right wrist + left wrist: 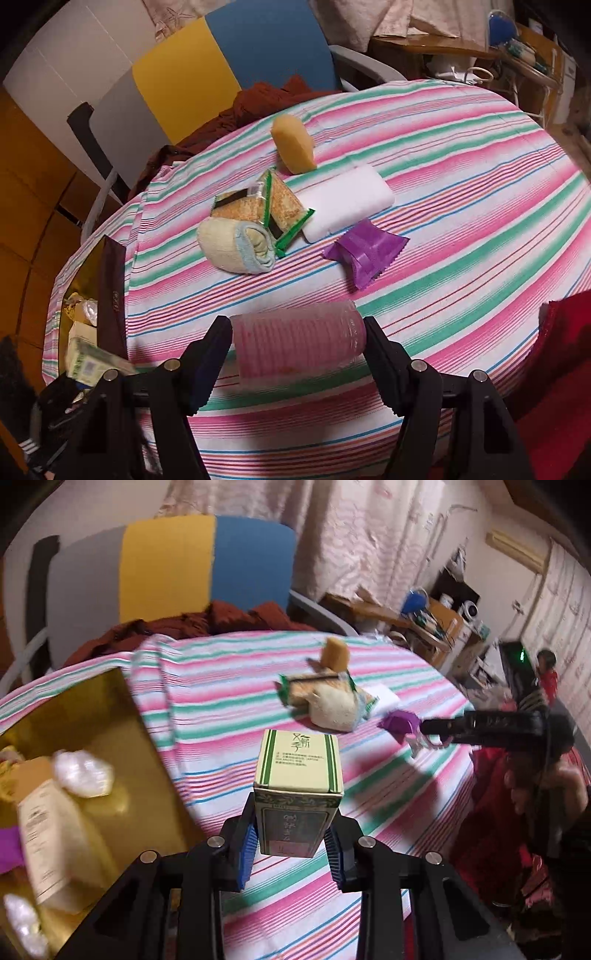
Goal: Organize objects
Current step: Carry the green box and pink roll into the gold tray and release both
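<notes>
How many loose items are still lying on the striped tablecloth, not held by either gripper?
6: yellow sponge farthest back, white block, two green-edged snack packets overlapping, rolled cloth, purple packet. More may be hidden.

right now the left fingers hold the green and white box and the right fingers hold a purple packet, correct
Not quite. The right gripper holds a clear ribbed plastic cup; the purple packet lies loose on the striped tablecloth, per the right wrist view. The left gripper does hold the green and white box.

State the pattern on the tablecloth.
Pink, green, white and blue stripes on the tablecloth; clearest in the right wrist view.
</notes>
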Motion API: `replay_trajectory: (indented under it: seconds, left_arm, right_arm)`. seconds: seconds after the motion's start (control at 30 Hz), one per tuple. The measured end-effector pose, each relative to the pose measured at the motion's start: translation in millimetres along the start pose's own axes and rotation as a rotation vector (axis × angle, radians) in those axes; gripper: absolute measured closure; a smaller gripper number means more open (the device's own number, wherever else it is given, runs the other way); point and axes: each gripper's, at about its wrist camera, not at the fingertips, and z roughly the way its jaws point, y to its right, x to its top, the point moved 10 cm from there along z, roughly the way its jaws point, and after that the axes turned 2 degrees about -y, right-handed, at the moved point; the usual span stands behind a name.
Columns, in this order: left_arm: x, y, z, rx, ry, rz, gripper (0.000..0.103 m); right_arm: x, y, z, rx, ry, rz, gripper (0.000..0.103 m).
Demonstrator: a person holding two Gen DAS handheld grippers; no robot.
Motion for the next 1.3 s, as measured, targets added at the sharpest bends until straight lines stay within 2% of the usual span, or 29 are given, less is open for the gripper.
replay_trajectory:
  seconds: [0.17, 0.27, 0.47, 0.57, 0.67, 0.7, 0.77, 0.8, 0.97, 1.13, 1.3]
  left_arm:
    - [3, -43, -43, 0.058, 0.076, -0.082, 0.071]
    - [6, -78, -64, 0.108, 0.121, -0.142, 0.071]
    - [8, -159, -97, 0.25, 0.18, -0.265, 0.071]
    - [9, -193, -108, 0.319, 0.191, -0.298, 0.071]
    - [12, -223, -108, 0.381, 0.173, -0.31, 0.071]
    - [12, -230, -109, 0.393, 0.174, -0.314, 0.068]
    - [12, -243, -107, 0.412, 0.155, -0.324, 0.055]
    - [12, -250, -111, 0.434, 0.162, -0.347, 0.053]
    - [-2, -258, -122, 0.444, 0.18, -0.404, 0.052]
    - [-24, -247, -130, 0.438, 0.195, -0.442, 0.052]
    - [-38, -228, -130, 0.431, 0.181, -0.44, 0.052]
  right_arm:
    - [-2, -9, -1, -0.026, -0.004, -0.043, 0.032]
    - [-8, -33, -1, 0.019, -0.015, -0.071, 0.032]
    - [-24, -129, -5, 0.16, -0.022, -0.218, 0.032]
    - [-37, -189, -6, 0.253, -0.034, -0.306, 0.032]
    - [-53, -232, 0, 0.293, -0.056, -0.384, 0.032]
    - [-60, -246, 3, 0.307, -0.069, -0.405, 0.032]
    - [-73, -273, 11, 0.324, -0.096, -0.449, 0.032]
    - [-78, -280, 13, 0.325, -0.104, -0.468, 0.032]
    - [-96, -309, 34, 0.308, -0.142, -0.525, 0.03]
    - [-104, -314, 44, 0.281, -0.16, -0.54, 0.022]
    - [-112, -314, 46, 0.261, -0.156, -0.543, 0.02]
